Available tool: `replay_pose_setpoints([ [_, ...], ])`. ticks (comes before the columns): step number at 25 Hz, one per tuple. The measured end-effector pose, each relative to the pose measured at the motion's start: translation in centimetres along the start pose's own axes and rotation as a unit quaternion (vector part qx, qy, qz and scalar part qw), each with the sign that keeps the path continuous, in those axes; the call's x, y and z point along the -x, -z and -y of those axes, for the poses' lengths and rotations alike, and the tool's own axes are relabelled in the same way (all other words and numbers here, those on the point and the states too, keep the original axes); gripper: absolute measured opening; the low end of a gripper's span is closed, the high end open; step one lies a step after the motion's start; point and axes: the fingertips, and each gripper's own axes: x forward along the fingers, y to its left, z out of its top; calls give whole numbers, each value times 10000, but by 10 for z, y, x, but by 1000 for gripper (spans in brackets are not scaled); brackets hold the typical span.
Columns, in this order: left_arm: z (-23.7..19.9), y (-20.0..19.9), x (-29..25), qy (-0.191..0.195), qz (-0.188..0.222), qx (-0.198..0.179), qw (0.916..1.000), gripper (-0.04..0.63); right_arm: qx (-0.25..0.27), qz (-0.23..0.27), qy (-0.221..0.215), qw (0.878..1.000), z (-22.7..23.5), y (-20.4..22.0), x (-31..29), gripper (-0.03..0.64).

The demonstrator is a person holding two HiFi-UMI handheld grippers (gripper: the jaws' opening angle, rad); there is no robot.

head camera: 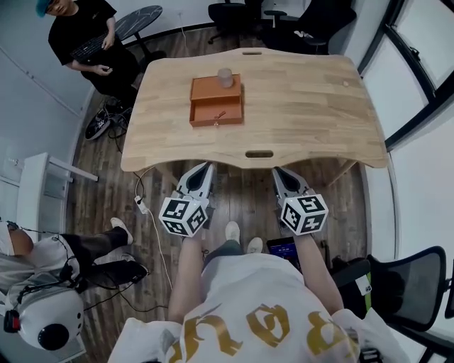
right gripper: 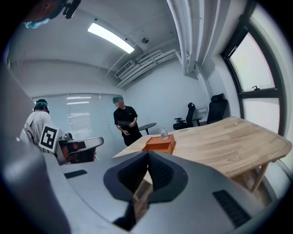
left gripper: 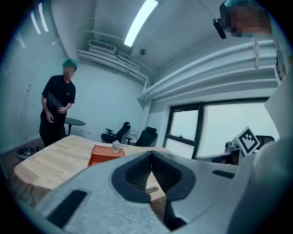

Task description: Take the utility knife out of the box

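An orange box (head camera: 216,101) stands on the far middle of the wooden table (head camera: 305,106). Its near half is an open tray, and in it lies a small slim tool, the utility knife (head camera: 218,115). A small clear bottle (head camera: 225,76) stands on the box's closed far half. Both grippers hang below the table's near edge, well short of the box. My left gripper (head camera: 207,167) is shut and empty, and so is my right gripper (head camera: 277,171). From the left gripper (left gripper: 151,153) the box (left gripper: 105,154) shows side-on with the knife hidden. Past the right gripper (right gripper: 147,153) the box (right gripper: 160,144) sits far off.
A person in black (head camera: 85,35) stands at the table's far left corner, beside a small round table (head camera: 138,20). Office chairs (head camera: 284,18) stand behind the table. A second person with a headset (head camera: 35,283) is at my left. A cable and power strip (head camera: 142,204) lie on the floor.
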Motion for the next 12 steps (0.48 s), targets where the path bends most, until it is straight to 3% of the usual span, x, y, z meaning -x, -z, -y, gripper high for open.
replay_pose_setpoints([
  [12,-46,13,-32,-112,-45,145,9998,9,-67,-133,67,9999,24,4,-46,12],
])
